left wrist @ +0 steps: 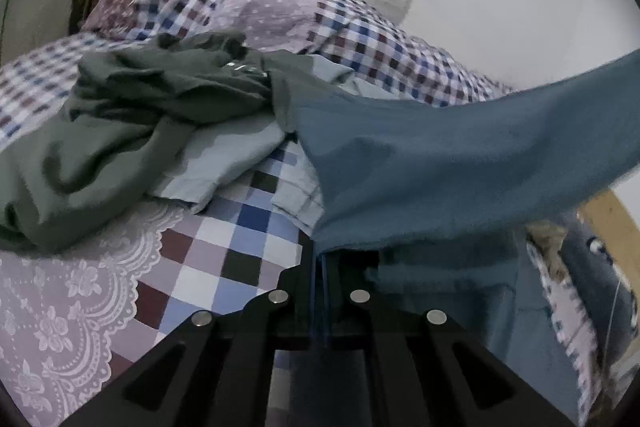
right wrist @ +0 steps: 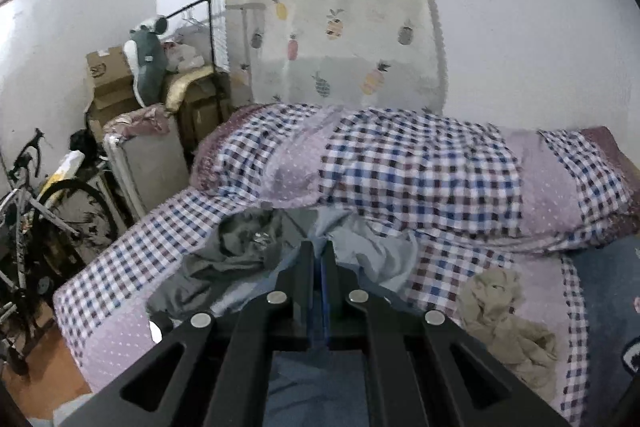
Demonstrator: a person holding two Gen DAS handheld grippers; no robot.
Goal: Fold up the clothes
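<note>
Blue garment [left wrist: 440,163] soft, limp, light; drapes off the left gripper [left wrist: 322,267], jaws pinching its edge. Right gripper [right wrist: 319,259] jaws pressed together on blue cloth too, likely same garment. Grip hems or corners, keep taut.

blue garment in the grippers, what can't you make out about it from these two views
- Left wrist view: the blue garment drapes over the left gripper, hiding its fingertips; blurred, so its type is unclear.
- Right wrist view: the right gripper looks shut, but its fingers hide whatever is pinched.
- Both views: the garment's full shape is cut off by frame edges.
</note>
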